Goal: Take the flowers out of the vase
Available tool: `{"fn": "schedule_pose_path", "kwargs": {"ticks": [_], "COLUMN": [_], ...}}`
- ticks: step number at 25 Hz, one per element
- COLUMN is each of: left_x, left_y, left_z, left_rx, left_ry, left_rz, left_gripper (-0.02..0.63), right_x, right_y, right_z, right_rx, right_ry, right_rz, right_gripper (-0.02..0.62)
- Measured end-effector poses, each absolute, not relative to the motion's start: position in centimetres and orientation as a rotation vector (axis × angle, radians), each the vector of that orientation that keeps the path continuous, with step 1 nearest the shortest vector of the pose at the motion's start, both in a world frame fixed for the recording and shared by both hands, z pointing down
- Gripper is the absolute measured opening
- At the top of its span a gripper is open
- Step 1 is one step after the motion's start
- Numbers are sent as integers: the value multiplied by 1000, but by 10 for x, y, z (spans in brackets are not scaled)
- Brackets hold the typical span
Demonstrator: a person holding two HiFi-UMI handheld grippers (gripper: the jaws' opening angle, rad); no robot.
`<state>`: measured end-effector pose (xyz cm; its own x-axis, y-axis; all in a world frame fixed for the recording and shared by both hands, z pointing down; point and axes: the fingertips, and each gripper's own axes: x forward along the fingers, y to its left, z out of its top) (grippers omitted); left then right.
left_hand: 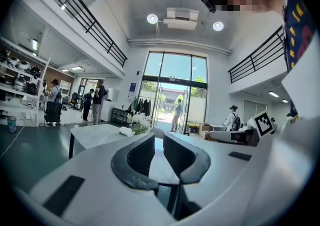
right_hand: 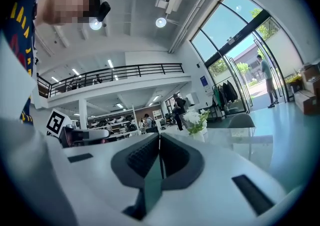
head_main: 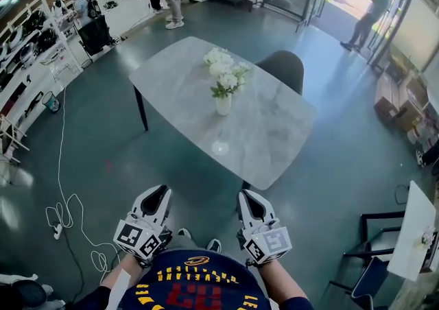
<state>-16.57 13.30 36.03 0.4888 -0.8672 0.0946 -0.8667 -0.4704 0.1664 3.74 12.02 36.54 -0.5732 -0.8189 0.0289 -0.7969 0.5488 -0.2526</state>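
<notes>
The approach is judged to be the step in hand. Nothing is grasped yet, and the flowers (head_main: 225, 72) are seen standing in the white vase (head_main: 223, 105), well ahead of both claws on the grey surface (head_main: 274, 137).

The left claw (head_main: 158, 195) is held with its jaws a narrow slit apart and nothing between them. The right claw (head_main: 248, 199) is held with its jaws together, likewise empty. Both are pointed level toward the surface, with bare floor between them and its near edge.

For the next move, the claws would need to be brought up to the vase. One would be opened wide enough for the stems above the rim, and the other perhaps set against the vase to steady it.

White blooms and green leaves are held in the vase; whether it contains water cannot be told.
</notes>
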Motion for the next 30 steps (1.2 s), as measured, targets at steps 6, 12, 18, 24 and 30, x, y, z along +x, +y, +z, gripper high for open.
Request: {"fn": "schedule_pose_path", "kwargs": {"ticks": [6, 12, 18, 24, 30], "left_x": [-173, -176, -180, -191, -214], "left_y": [120, 87, 41, -4, -47], "left_z": [364, 365, 365, 360, 363], "left_rx": [2532, 2571, 2618, 2703, 2731], "left_ry": [-1503, -1472, -1395, -1286, -1249], "left_rz": [11, 6, -11, -13, -37], "left_gripper": [54, 54, 54, 54, 54], "right_x": [38, 47, 49, 42, 38], "right_y": [110, 87, 58, 20, -16], "right_z": [369, 374, 381, 380, 382], "right_rx": [-1422, -1492, -1595, -1710, -1813], "right_ry": [2669, 2635, 2581, 2503, 2463], "right_rz": [-377, -398, -414, -386, -377], "right_gripper": [11, 10, 11, 11, 11]}}
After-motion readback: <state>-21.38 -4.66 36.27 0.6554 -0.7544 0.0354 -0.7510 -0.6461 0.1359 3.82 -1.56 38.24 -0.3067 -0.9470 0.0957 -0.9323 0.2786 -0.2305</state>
